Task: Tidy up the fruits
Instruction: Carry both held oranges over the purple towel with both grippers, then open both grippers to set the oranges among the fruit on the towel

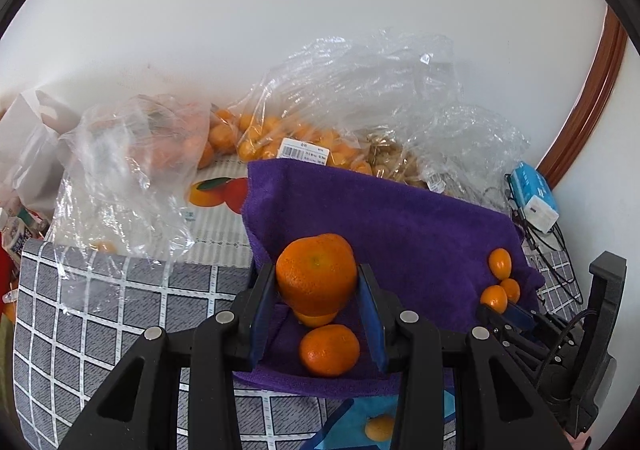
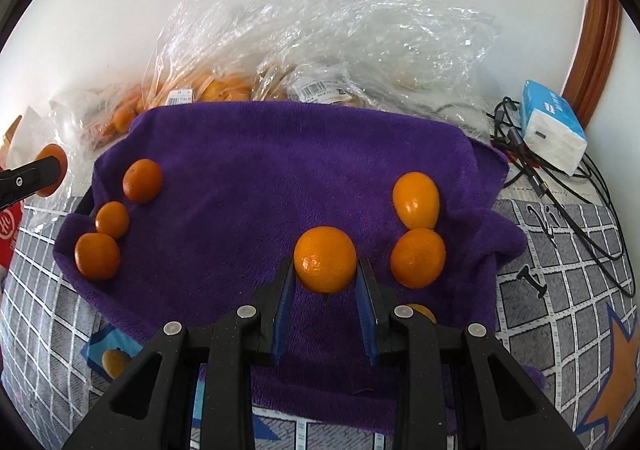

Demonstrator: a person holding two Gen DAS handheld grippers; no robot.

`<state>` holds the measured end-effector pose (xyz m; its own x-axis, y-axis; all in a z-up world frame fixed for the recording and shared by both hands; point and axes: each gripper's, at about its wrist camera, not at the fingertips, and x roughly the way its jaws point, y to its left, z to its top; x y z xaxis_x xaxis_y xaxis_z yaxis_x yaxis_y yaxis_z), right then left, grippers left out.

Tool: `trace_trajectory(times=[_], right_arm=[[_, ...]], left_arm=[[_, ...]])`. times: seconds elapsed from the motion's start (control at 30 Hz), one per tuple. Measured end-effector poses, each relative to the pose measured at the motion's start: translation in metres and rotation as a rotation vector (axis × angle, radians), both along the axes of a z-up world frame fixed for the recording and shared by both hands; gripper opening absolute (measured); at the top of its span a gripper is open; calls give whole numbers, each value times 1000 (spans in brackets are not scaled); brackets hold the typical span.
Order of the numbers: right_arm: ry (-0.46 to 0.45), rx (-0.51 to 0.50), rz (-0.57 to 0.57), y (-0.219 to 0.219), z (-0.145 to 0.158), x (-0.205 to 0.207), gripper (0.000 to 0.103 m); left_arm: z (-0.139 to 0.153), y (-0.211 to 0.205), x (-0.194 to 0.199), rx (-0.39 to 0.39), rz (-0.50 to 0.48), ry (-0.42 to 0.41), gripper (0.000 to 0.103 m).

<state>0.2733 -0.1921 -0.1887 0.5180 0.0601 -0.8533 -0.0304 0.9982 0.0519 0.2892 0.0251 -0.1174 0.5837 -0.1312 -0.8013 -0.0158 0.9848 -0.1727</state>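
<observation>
My left gripper [image 1: 317, 278] is shut on a large mandarin [image 1: 316, 272], held above the left end of a purple towel [image 1: 400, 234]. Two more mandarins [image 1: 329, 350] lie on the towel under it. My right gripper [image 2: 325, 270] is shut on a small round orange fruit [image 2: 325, 259] over the towel [image 2: 280, 170], close to two small orange fruits [image 2: 417, 257] on its right. Three mandarins [image 2: 98, 255] lie in a row at the towel's left. The left gripper with its mandarin shows at the far left of the right wrist view [image 2: 48, 170].
Clear plastic bags of orange fruit [image 1: 280, 138] and snacks [image 2: 320, 50] lie against the white wall behind the towel. A blue tissue pack [image 2: 554, 130] and black cables [image 2: 560, 186] lie at the right. The bedsheet [image 1: 100, 310] is grey with white checks.
</observation>
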Motion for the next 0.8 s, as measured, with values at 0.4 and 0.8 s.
trace_trajectory(times=[0.4, 0.8], right_arm=[[12, -52, -9, -6, -3, 4, 32], [-71, -86, -57, -33, 31, -6, 41]], left_arm=[[-26, -26, 18, 8, -56, 43, 38], [-48, -50, 32, 37, -87, 105, 38]])
